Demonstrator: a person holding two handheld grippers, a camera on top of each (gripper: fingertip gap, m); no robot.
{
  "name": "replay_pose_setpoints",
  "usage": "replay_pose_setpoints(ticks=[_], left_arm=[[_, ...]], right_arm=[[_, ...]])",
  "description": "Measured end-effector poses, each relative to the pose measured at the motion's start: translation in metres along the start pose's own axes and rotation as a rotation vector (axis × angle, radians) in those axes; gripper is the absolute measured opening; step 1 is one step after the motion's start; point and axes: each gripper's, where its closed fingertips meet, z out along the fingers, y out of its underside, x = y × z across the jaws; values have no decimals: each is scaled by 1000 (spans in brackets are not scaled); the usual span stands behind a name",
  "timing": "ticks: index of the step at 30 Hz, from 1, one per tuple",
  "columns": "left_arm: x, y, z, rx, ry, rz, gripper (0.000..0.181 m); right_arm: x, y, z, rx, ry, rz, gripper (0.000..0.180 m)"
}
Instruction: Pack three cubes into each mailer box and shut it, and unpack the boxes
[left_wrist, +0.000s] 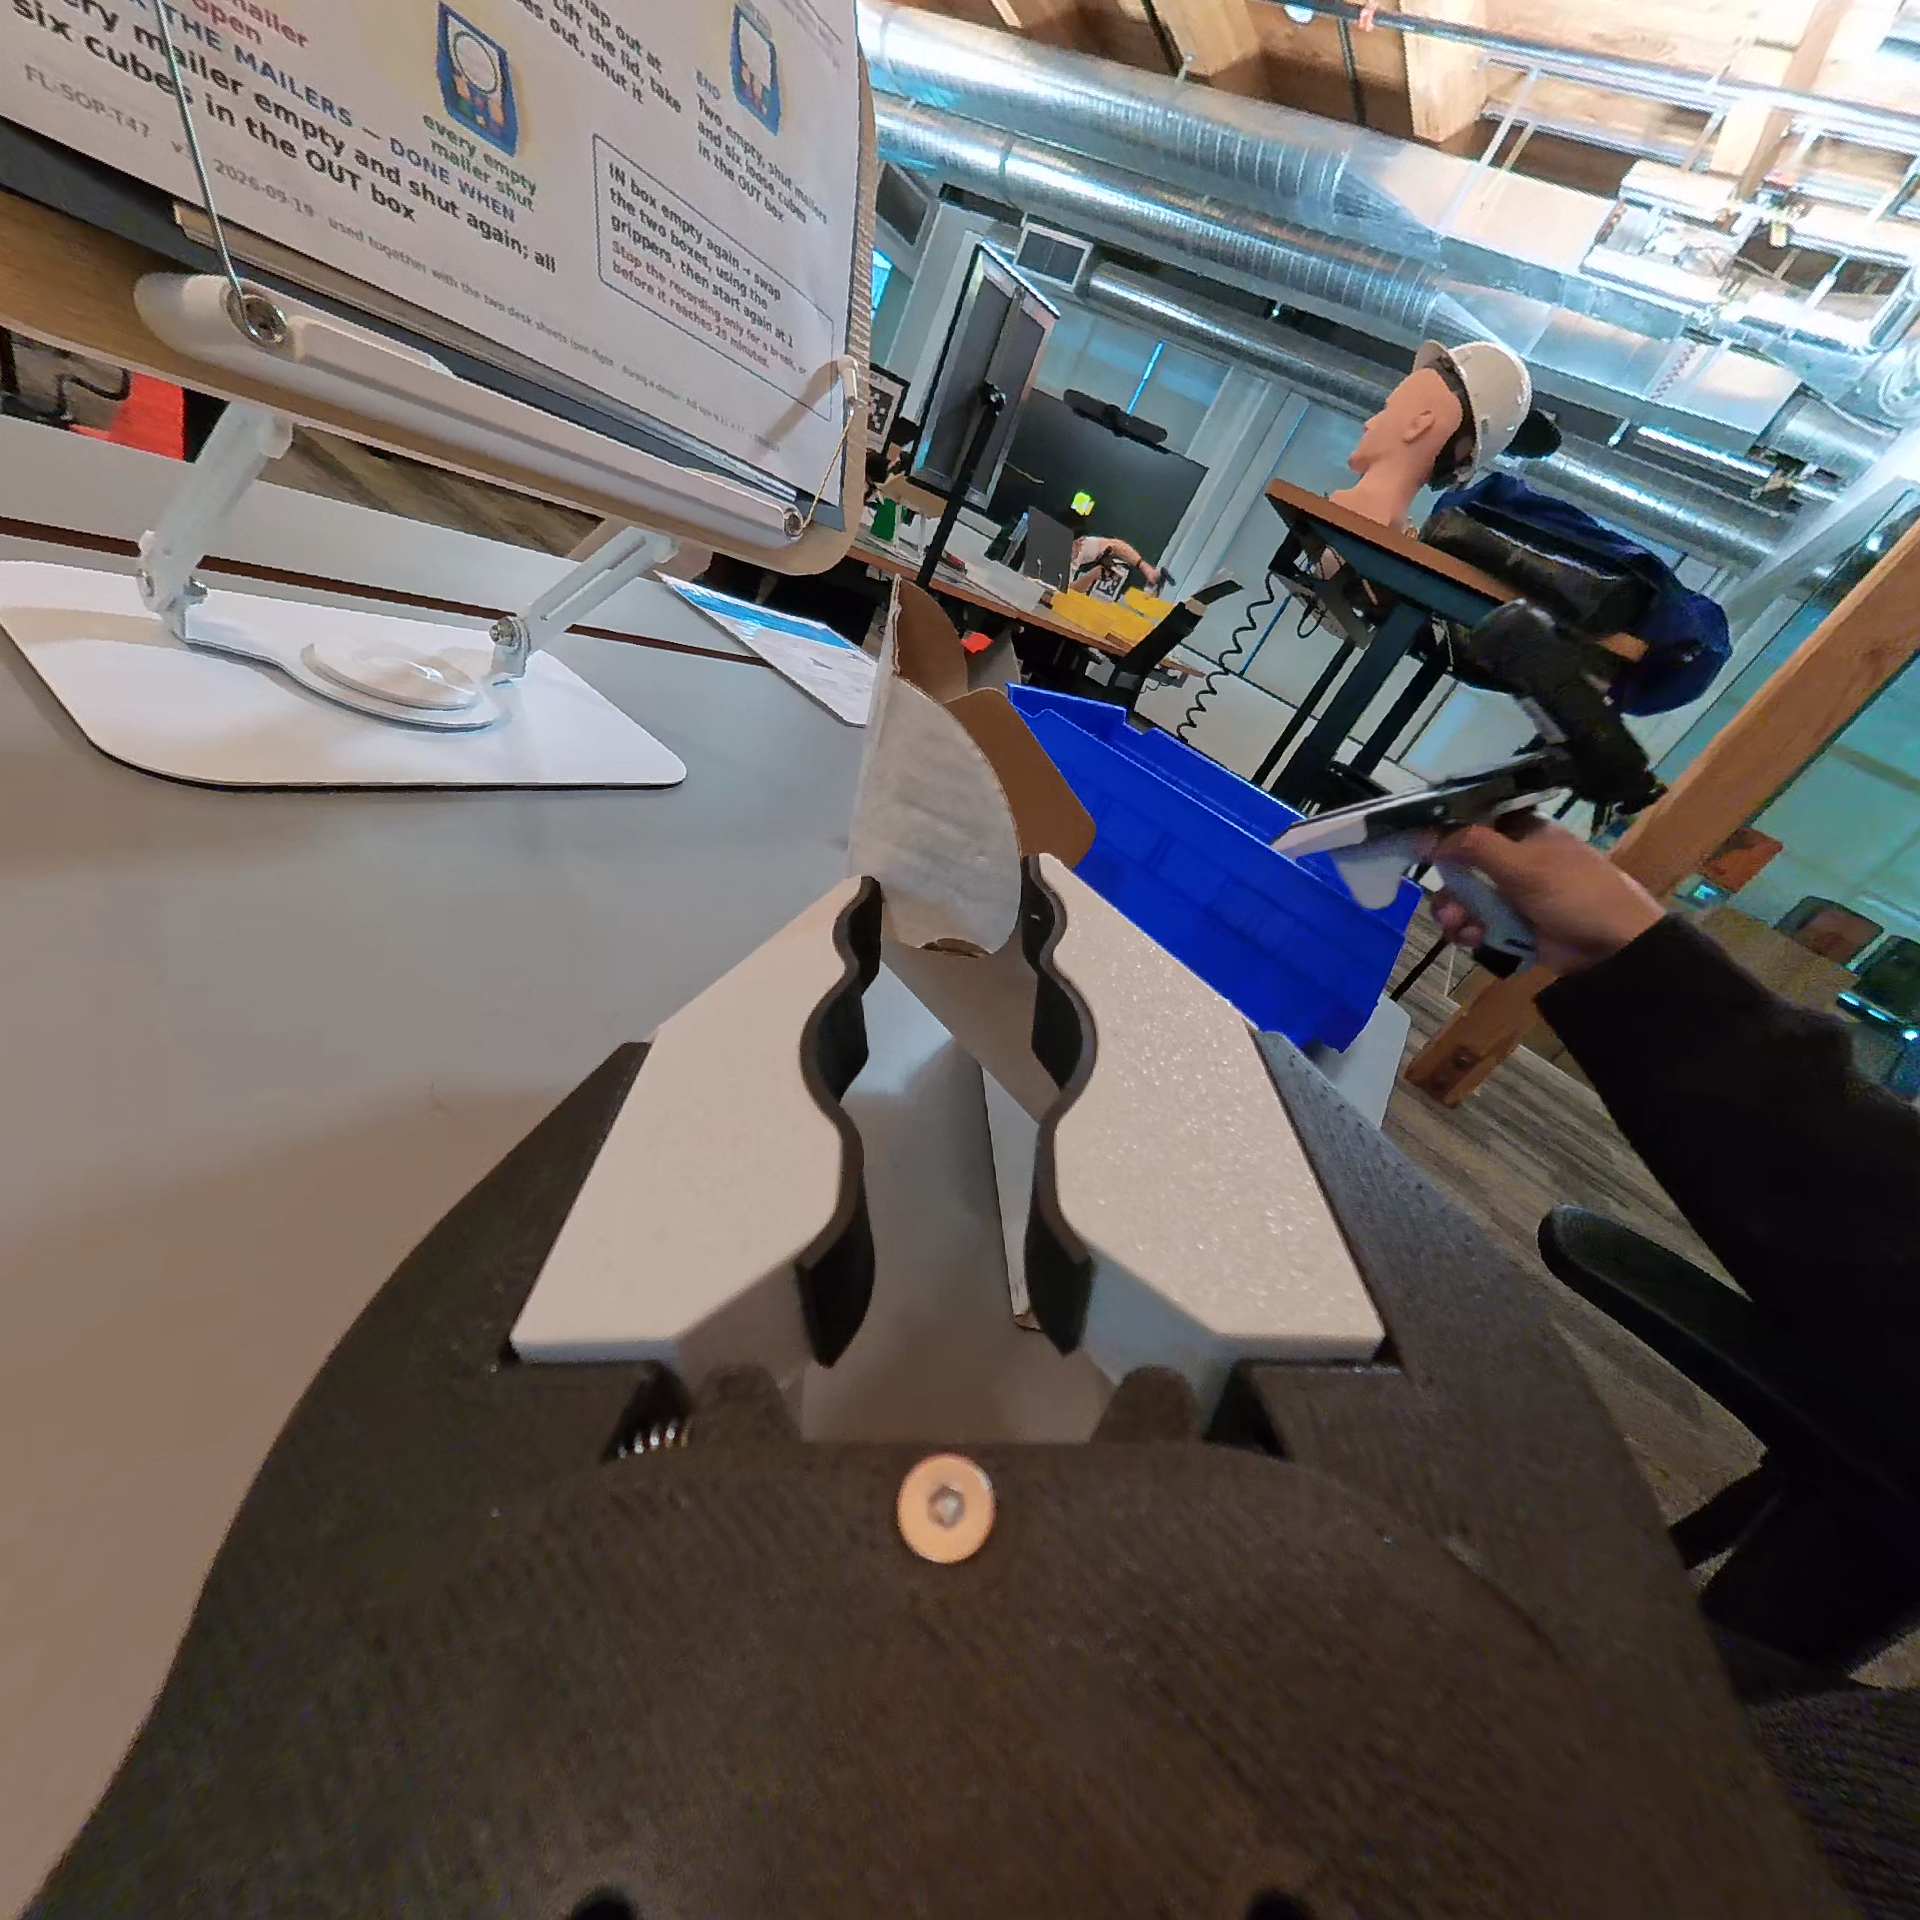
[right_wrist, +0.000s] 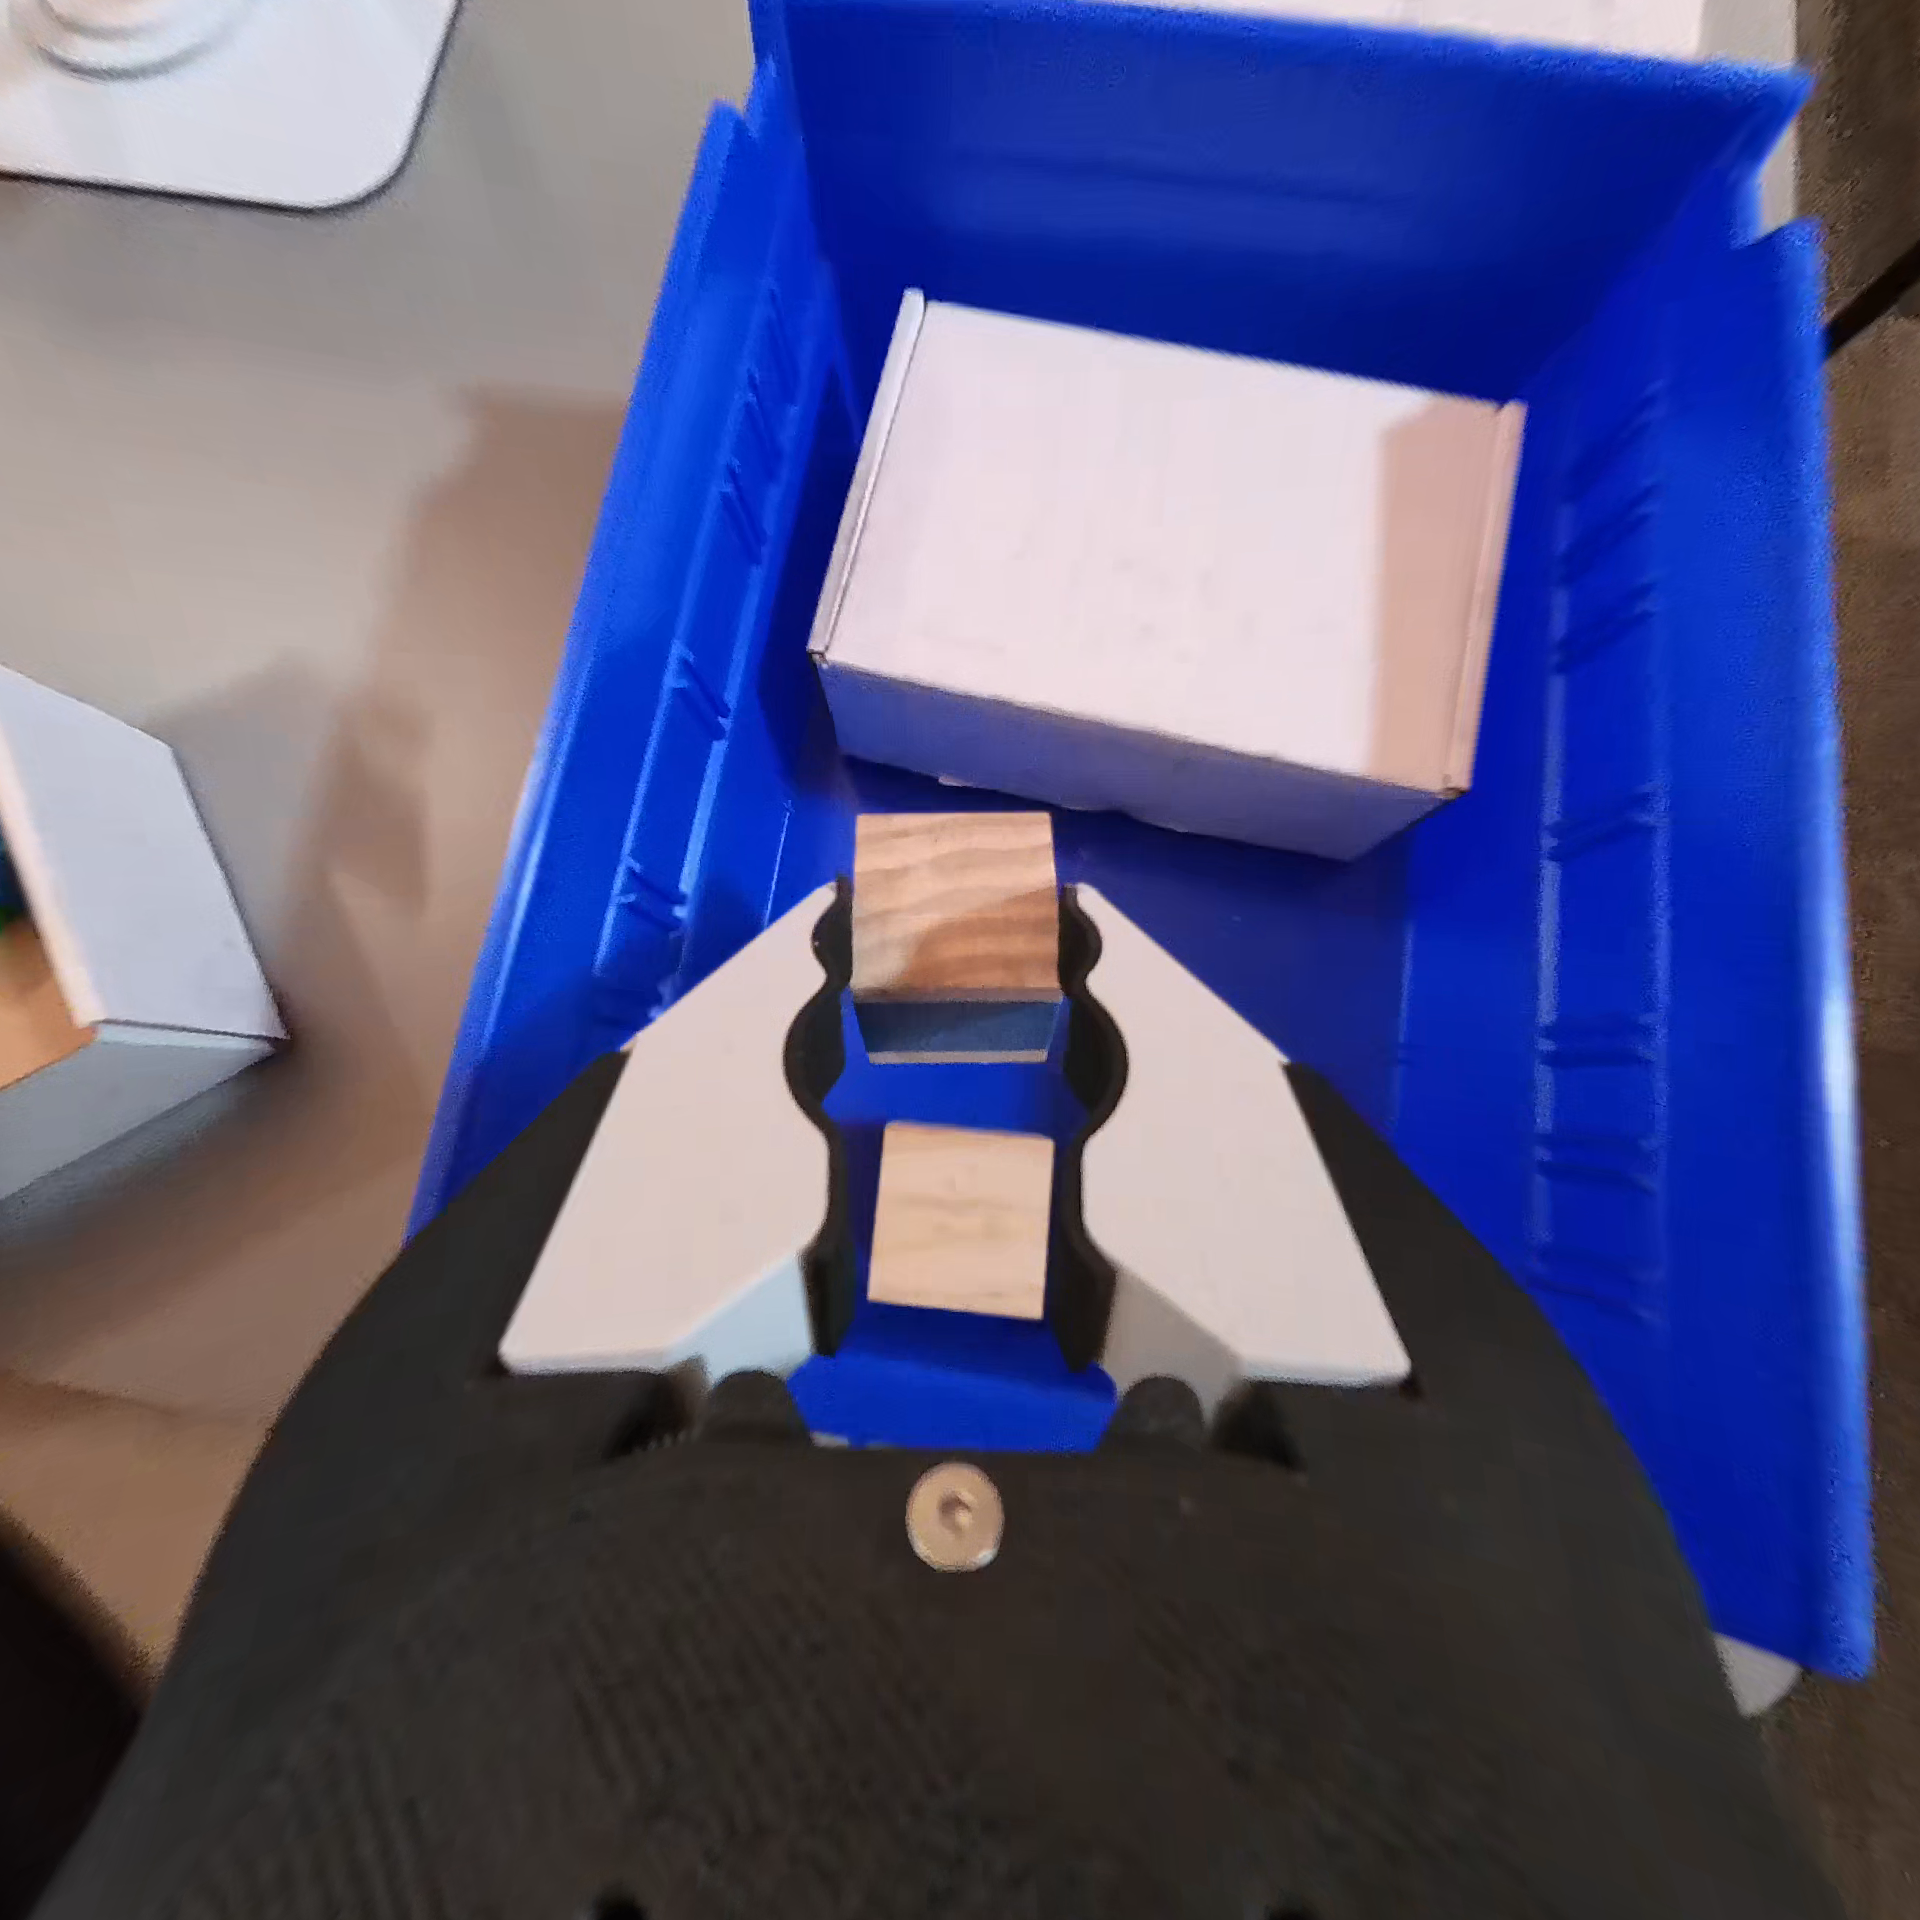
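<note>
In the left wrist view my left gripper (left_wrist: 951, 894) is shut on the raised lid flap of a white mailer box (left_wrist: 925, 790), brown inside; the box body is mostly hidden behind the fingers. In the right wrist view my right gripper (right_wrist: 956, 920) is shut on a wooden cube (right_wrist: 951, 894) with a blue face, held above the blue bin (right_wrist: 1621, 831). A second wooden cube (right_wrist: 961, 1221) lies on the bin floor below. A closed white mailer box (right_wrist: 1153, 561) lies further back in the bin. The right gripper (left_wrist: 1340, 831) also shows over the bin (left_wrist: 1195, 852) in the left wrist view.
A white document stand with a printed sheet (left_wrist: 416, 208) stands on the grey table at the left, its base (right_wrist: 208, 94) near the bin. The open mailer's white corner (right_wrist: 114, 883) sits left of the bin. The table edge and a black chair (left_wrist: 1714, 1351) are on the right. Some 40 cm of space lies between my two pairs of fingers.
</note>
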Motion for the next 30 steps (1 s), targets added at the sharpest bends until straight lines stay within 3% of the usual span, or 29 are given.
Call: replay_pose_setpoints(ticks=[6, 14, 20, 26, 30], left_arm=[[0, 1, 0, -3, 4, -2, 26], [-1, 1, 0, -4, 7, -9, 26], [-1, 1, 0, -3, 6, -6, 25], [0, 0, 1, 0, 5, -4, 25], [1, 1, 1, -1, 8, 0, 26]], right_arm=[[-5, 21, 30, -94, 27, -28, 39], [-9, 29, 27, -148, -3, 13, 40], [-18, -10, -4, 15, -17, -4, 47], [-118, -66, -51, 264, -216, -195, 40], [-220, -49, -39, 206, -437, -332, 38]])
